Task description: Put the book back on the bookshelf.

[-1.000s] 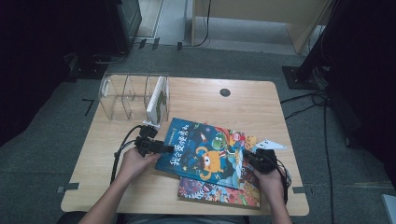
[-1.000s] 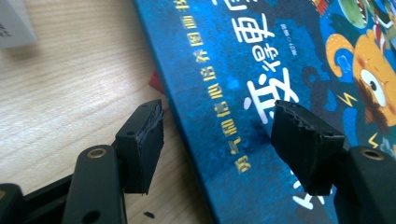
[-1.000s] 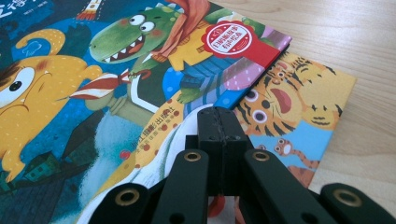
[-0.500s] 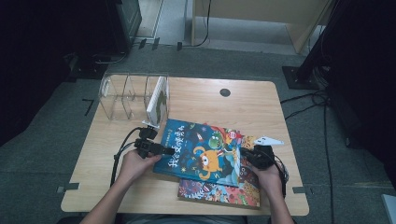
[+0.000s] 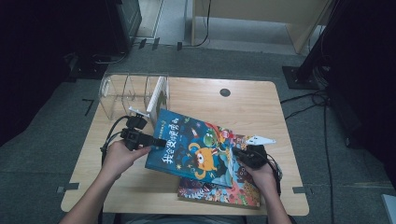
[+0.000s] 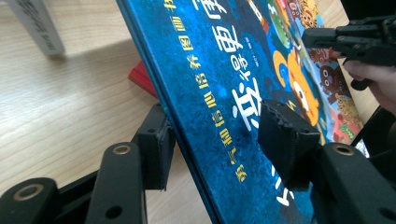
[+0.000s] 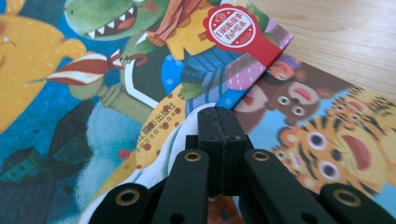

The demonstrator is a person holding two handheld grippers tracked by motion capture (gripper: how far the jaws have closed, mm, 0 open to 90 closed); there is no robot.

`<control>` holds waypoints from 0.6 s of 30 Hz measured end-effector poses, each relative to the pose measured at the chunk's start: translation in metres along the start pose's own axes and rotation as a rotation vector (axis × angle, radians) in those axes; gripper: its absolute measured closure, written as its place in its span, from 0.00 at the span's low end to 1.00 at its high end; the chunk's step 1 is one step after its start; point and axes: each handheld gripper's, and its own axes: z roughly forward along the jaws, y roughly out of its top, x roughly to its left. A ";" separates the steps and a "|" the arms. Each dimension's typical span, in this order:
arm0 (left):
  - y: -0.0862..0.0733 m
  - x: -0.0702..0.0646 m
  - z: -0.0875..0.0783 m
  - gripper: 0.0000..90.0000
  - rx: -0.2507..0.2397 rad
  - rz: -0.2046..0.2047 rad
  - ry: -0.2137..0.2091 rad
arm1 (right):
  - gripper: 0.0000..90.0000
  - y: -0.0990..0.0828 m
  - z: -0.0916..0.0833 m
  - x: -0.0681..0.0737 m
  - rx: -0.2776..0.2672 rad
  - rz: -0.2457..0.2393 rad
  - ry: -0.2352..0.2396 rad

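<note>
A blue picture book (image 5: 196, 147) lies across a second picture book (image 5: 219, 193) at the table's front. My left gripper (image 5: 159, 141) holds the blue book's left, spine edge, which is lifted off the table. In the left gripper view the jaws have just been closing, and the gripper (image 6: 219, 140) now has one pad under the blue book (image 6: 219, 70) and one on its cover. My right gripper (image 5: 236, 151) is shut with nothing between its pads. Its tip (image 7: 218, 114) rests on the blue book (image 7: 116, 70) near the right edge, above the lower book (image 7: 317, 130).
A clear divided rack (image 5: 126, 91) stands at the back left of the wooden table (image 5: 243, 102), with a white book (image 5: 156, 95) upright in its right slot. A dark round hole (image 5: 225, 92) sits in the tabletop behind the books. Cables trail from both grippers.
My left hand has risen and the blue book's left edge has come up off the table with it, tilting the book. The right gripper has stayed in place.
</note>
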 end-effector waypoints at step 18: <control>0.041 -0.024 -0.041 0.73 0.048 0.016 -0.083 | 1.00 0.014 0.025 0.039 0.015 -0.122 0.066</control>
